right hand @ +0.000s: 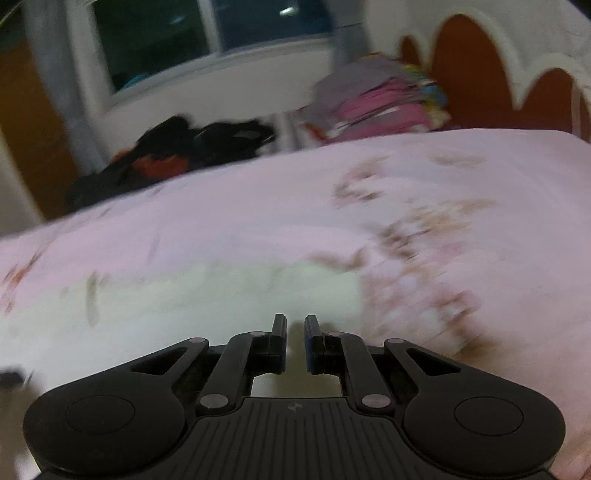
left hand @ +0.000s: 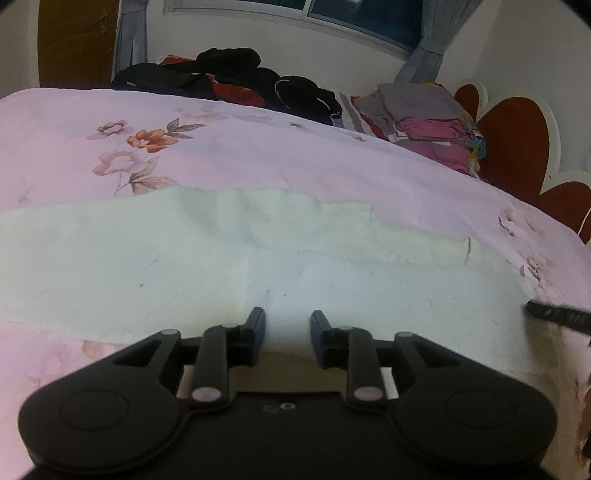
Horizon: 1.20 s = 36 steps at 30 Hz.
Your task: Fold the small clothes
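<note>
Pink floral bedsheet (left hand: 258, 155) carries a pale garment (left hand: 184, 258) lying mostly flat, folding seemingly barely begun, while left gripper (left hand: 287, 325) and right gripper (right hand: 294, 328) hover parted, holding nothing.

Bed (left hand: 295, 155) covered by pink floral bedsheet (left hand: 258, 147). White wall (left hand: 258, 40) behind it. Window (left hand: 365, 18) above, glass dark, white frame. Grey-blue curtains at both sides: left curtain (left hand: 131, 33), right curtain (left hand: 424, 61). Brown wooden door (left hand: 77, 40) at far left. Headboard (left hand: 517, 147) at right, red-brown scalloped panels with white edging. Room lit by indoor light; right wrist view motion-blurred.
</note>
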{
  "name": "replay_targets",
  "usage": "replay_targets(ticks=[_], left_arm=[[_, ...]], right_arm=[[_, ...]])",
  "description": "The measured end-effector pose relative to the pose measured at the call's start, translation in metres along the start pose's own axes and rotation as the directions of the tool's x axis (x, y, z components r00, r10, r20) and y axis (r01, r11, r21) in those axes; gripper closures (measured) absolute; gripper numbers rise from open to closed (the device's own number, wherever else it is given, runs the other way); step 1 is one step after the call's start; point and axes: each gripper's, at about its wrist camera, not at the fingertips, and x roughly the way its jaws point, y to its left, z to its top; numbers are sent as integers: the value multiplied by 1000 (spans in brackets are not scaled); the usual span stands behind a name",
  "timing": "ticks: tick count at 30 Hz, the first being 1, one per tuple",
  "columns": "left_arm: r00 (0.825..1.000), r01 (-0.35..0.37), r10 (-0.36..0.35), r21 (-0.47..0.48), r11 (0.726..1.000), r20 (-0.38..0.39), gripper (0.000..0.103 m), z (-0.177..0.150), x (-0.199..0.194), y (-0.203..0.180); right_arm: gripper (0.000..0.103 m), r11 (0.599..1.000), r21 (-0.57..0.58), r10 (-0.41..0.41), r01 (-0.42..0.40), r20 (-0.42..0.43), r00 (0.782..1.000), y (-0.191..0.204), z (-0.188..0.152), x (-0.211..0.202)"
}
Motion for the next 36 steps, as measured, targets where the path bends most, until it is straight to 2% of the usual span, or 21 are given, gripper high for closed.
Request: replay_targets(ticks=[2, 4, 5, 6, 7, 9, 14, 18, 24, 26, 27, 32, 36], left_arm=[[1000, -4, 4, 6, 1000, 6, 62, 1, -10, 4], [999, -21, 21, 1, 1000, 28, 40, 1, -22, 10], [999, -29, 29, 1, 1000, 45, 37, 1, -30, 14], [998, -35, 34, 4, 999, 53, 35, 1, -35, 17], [998, -44, 44, 5, 999, 54, 35, 1, -40, 21], [997, -52, 52, -13, 999, 59, 35, 0, -49, 31], [994, -88, 95, -121, 989, 50, 34, -5, -71, 72], [988, -139, 150, -223, 965, 33, 34, -15, -87, 120], [971, -206, 236, -395, 895, 29, 36, -26, -112, 201], [967, -216, 254, -447, 868, 26, 39, -30, -116, 226], [965, -220, 261, -476, 852, 21, 40, -31, -117, 238], [965, -211, 263, -554, 806, 15, 40, -30, -111, 280], [973, -148, 225, -606, 782, 54, 40, -27, -100, 303]], right_arm=[[94, 999, -37, 23, -24, -34, 999, 14, -8, 3], [93, 998, -64, 9, -11, -39, 999, 25, -11, 5], [93, 998, -62, 8, -11, -41, 999, 27, -11, 6], [86, 999, -51, 17, -19, -45, 999, 28, -11, 5], [62, 999, -39, 32, -34, -46, 998, 31, -10, 4], [33, 998, -43, 48, -48, -14, 999, 38, -8, 2], [33, 990, -91, 111, -109, 17, 994, 78, -7, -11], [33, 979, -121, 166, -163, 14, 986, 116, -12, -12], [34, 958, -177, 231, -228, -3, 973, 172, -19, -9], [46, 950, -203, 241, -238, -10, 970, 190, -20, -7], [53, 947, -210, 245, -244, -17, 969, 199, -22, -6], [53, 942, -218, 256, -256, -28, 966, 228, -22, 4], [53, 945, -219, 239, -242, -38, 970, 237, -25, 15]])
